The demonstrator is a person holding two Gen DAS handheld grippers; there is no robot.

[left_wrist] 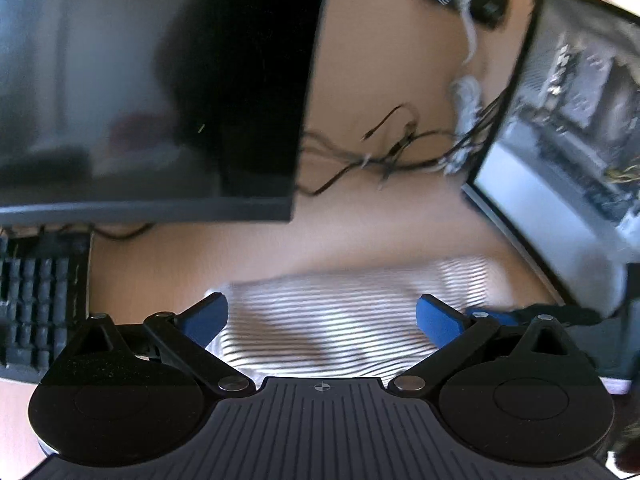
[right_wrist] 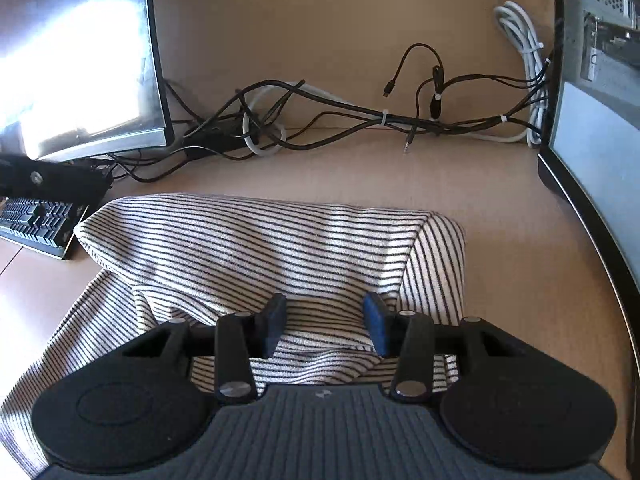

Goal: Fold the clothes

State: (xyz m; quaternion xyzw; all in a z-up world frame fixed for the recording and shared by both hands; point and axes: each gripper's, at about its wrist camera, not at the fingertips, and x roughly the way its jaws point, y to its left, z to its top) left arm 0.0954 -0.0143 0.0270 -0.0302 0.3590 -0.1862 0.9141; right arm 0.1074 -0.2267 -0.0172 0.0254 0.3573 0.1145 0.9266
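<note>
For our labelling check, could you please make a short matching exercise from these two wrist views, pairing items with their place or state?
Items:
1. striped garment
2. keyboard
3. cables
4. right gripper

Descriptions:
A. tangled at the back of the desk
B. open, above the cloth
C. partly folded on the desk
D. at the left edge

Pairs: 1-C, 2-D, 3-A, 4-B
</note>
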